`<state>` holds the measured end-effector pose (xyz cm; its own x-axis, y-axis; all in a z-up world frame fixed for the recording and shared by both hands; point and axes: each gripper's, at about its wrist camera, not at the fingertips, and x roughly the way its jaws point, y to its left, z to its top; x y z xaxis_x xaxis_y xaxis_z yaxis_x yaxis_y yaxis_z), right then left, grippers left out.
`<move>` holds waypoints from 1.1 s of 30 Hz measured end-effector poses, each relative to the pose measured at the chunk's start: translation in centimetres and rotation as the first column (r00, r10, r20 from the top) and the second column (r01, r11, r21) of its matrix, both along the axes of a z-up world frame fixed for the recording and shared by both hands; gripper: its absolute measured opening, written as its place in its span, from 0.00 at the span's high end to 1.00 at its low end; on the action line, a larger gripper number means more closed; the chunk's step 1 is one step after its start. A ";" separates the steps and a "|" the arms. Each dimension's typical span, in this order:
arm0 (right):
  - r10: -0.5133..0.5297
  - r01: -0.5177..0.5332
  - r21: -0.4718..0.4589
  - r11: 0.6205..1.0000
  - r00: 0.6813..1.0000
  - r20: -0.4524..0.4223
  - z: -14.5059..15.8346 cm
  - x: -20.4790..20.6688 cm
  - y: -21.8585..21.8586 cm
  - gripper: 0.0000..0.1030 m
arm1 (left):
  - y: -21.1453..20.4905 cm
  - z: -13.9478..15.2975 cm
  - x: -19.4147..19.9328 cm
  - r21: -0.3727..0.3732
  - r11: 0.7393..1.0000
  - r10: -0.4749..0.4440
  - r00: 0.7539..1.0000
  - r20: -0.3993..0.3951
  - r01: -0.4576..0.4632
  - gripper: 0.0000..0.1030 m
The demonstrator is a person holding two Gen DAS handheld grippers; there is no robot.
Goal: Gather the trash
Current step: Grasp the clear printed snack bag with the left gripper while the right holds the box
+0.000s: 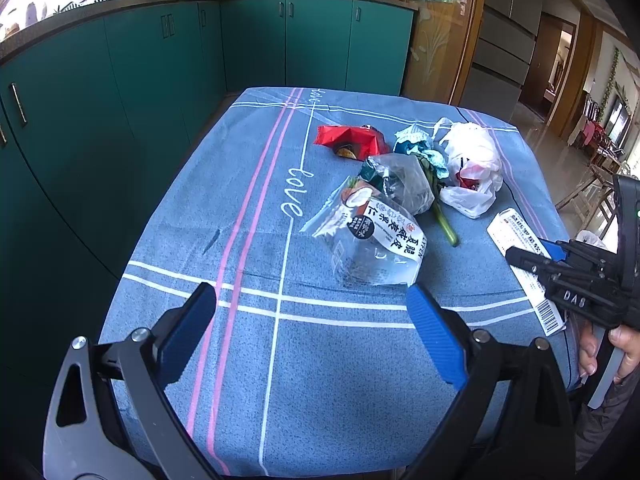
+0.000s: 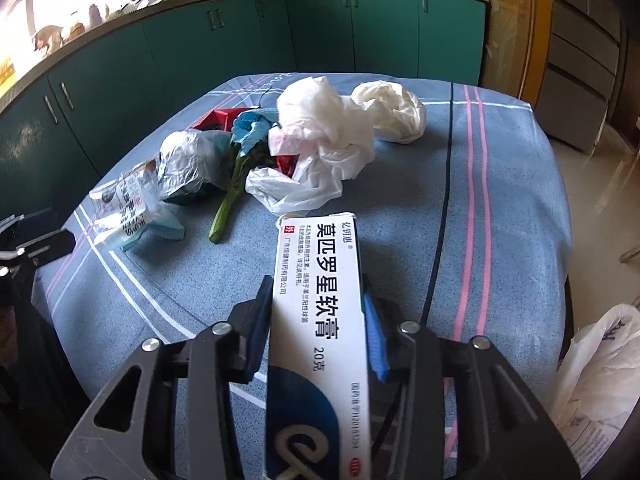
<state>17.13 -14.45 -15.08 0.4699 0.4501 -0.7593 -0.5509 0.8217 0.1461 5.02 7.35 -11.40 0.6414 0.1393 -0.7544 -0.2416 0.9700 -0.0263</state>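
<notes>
My right gripper (image 2: 316, 296) is shut on a long white ointment box (image 2: 316, 280), held lengthwise above the near right of the table; the box (image 1: 516, 240) and that gripper (image 1: 532, 252) also show in the left wrist view. My left gripper (image 1: 310, 296) stands open over bare cloth, just short of a clear snack wrapper (image 1: 372, 240). Beyond it lie a crumpled clear bag (image 1: 404, 184), a red wrapper (image 1: 352, 140), a blue wrapper (image 1: 420, 148), a green stalk (image 1: 446, 228) and a white plastic bag (image 1: 472, 164).
The table wears a blue checked cloth (image 1: 240, 208). Another crumpled white bag (image 2: 392, 112) lies at the far side. A large white bag (image 2: 592, 392) hangs off the table's near right edge. Green kitchen cabinets (image 1: 120, 80) run along the left and back.
</notes>
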 end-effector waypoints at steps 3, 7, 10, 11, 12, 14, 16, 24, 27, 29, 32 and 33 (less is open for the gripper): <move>-0.022 0.022 0.009 1.000 1.000 -0.008 0.0 0.3 -0.5 0.60 | -0.1 0.0 0.0 0.001 1.000 -0.002 1.000 -0.002 0.002 0.07; -0.020 0.020 0.003 1.000 1.000 -0.002 0.0 0.4 -0.5 0.60 | -0.1 -0.1 0.0 0.003 1.000 -0.001 1.000 -0.002 0.001 0.07; -0.019 0.020 -0.011 1.000 1.000 0.011 0.0 0.3 -0.5 0.60 | 0.0 0.0 0.0 0.002 1.000 0.002 1.000 0.004 -0.002 0.07; -0.019 0.019 -0.013 1.000 1.000 0.013 0.0 0.3 -0.4 0.60 | 0.0 0.0 0.0 0.000 1.000 0.002 1.000 0.008 -0.002 0.07; -0.021 0.021 -0.016 1.000 1.000 0.014 0.0 0.3 -0.4 0.59 | 0.1 0.1 0.0 0.000 1.000 0.003 1.000 0.010 -0.003 0.07; -0.026 0.026 -0.019 0.999 1.000 0.017 0.0 0.2 -0.2 0.57 | 0.3 0.2 0.1 0.002 1.000 0.008 1.000 0.013 -0.008 0.07; -0.034 0.035 -0.022 0.999 0.999 0.023 0.0 0.2 -0.3 0.52 | 0.6 0.5 0.3 -0.007 1.000 0.014 1.000 0.020 -0.014 0.07; -0.074 0.073 0.010 0.997 0.996 0.045 0.7 0.4 -1.2 0.35 | 1.7 0.9 0.6 -0.051 0.998 0.028 0.999 0.043 -0.025 0.04; -0.081 0.080 0.009 0.997 0.996 0.046 0.7 0.5 -1.3 0.31 | 1.0 0.6 1.7 -0.067 0.998 -0.010 1.000 0.024 0.011 0.04; -0.083 0.083 -0.004 0.997 0.995 0.048 0.6 0.5 -1.3 0.31 | 0.4 0.5 2.5 -0.068 0.997 -0.024 0.999 0.025 0.025 0.04; -0.081 0.082 -0.018 0.997 0.995 0.052 0.4 0.4 -1.0 0.30 | -0.5 0.0 4.2 -0.060 0.997 -0.048 0.999 0.008 0.049 0.04; -0.079 0.081 -0.019 0.997 0.996 0.051 0.4 0.4 -1.0 0.29 | -0.8 -0.1 4.8 -0.060 0.996 -0.060 0.998 0.004 0.060 0.04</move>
<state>17.54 -15.47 -14.71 0.5414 0.3934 -0.7430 -0.4894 0.8661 0.1019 9.83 6.59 -11.48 0.6489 0.0545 -0.7590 -0.1825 0.9795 -0.0856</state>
